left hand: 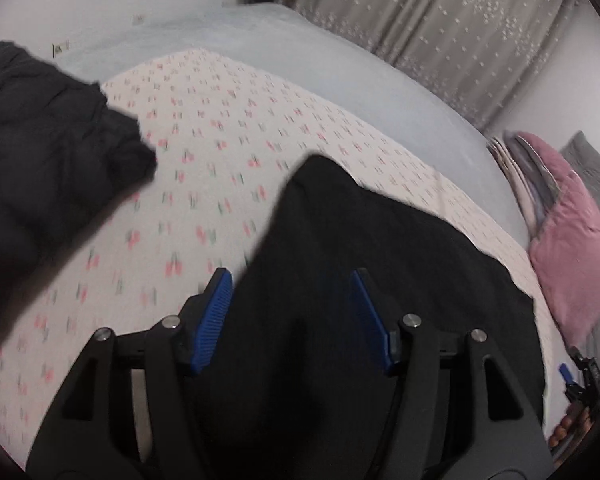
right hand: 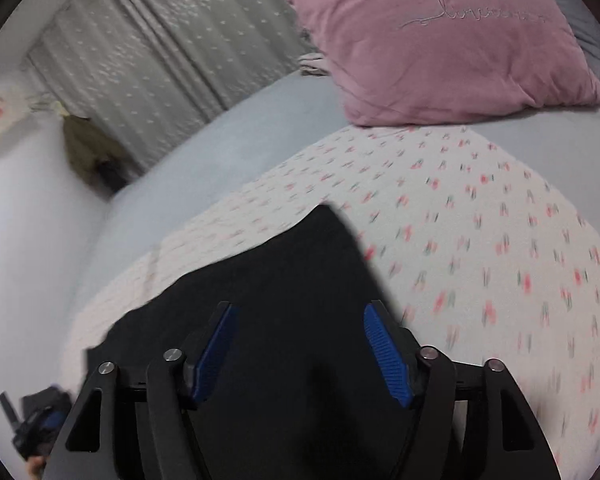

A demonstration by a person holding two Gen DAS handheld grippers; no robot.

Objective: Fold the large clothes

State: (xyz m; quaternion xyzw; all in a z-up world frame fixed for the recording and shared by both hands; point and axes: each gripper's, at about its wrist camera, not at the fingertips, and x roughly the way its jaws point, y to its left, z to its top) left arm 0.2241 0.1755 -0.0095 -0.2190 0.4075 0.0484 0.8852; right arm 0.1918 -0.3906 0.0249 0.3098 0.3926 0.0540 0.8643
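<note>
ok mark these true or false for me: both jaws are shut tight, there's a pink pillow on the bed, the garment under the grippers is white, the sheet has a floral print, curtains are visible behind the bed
1. Both sets of jaws are shut tight. False: the left gripper and right gripper both stand wide open above the black garment.
2. A pink pillow lies on the bed. True.
3. The garment under the grippers is white. False: it is black.
4. The sheet has a small floral print. True.
5. Curtains hang behind the bed. True.
6. There is only one dark garment. False: a second dark garment lies apart in the left wrist view.
</note>
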